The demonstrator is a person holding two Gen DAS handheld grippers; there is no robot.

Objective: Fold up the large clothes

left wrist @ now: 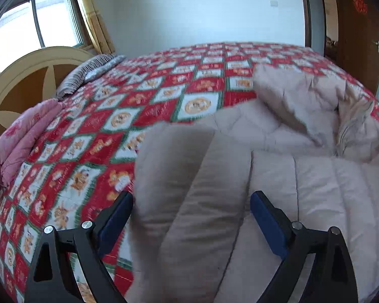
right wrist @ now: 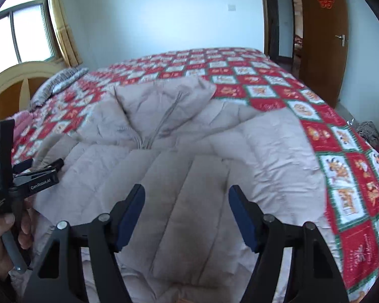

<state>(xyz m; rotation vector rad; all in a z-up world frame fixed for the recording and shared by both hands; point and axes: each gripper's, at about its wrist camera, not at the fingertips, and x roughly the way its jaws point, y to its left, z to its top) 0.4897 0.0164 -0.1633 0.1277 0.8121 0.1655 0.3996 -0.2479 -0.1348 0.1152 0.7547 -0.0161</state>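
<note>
Legible text found on one item only. In the right wrist view, the left gripper (right wrist: 51, 166), held in a hand (right wrist: 2, 240) at the left edge of the frame, carries white lettering "GenRobot.AI" on the side of its black body. A second, smaller block of white print sits lower on the same device's housing; too small to read.

The brown door (right wrist: 323, 50) beyond the far corner of the bed (right wrist: 353, 176) bears a red paper-cut sign, the Chinese double-happiness character, near its top; the left wrist view shows it blurred (left wrist: 360, 2).

The red bedcover's squares carry pale lettering; blurred, unreadable.
</note>
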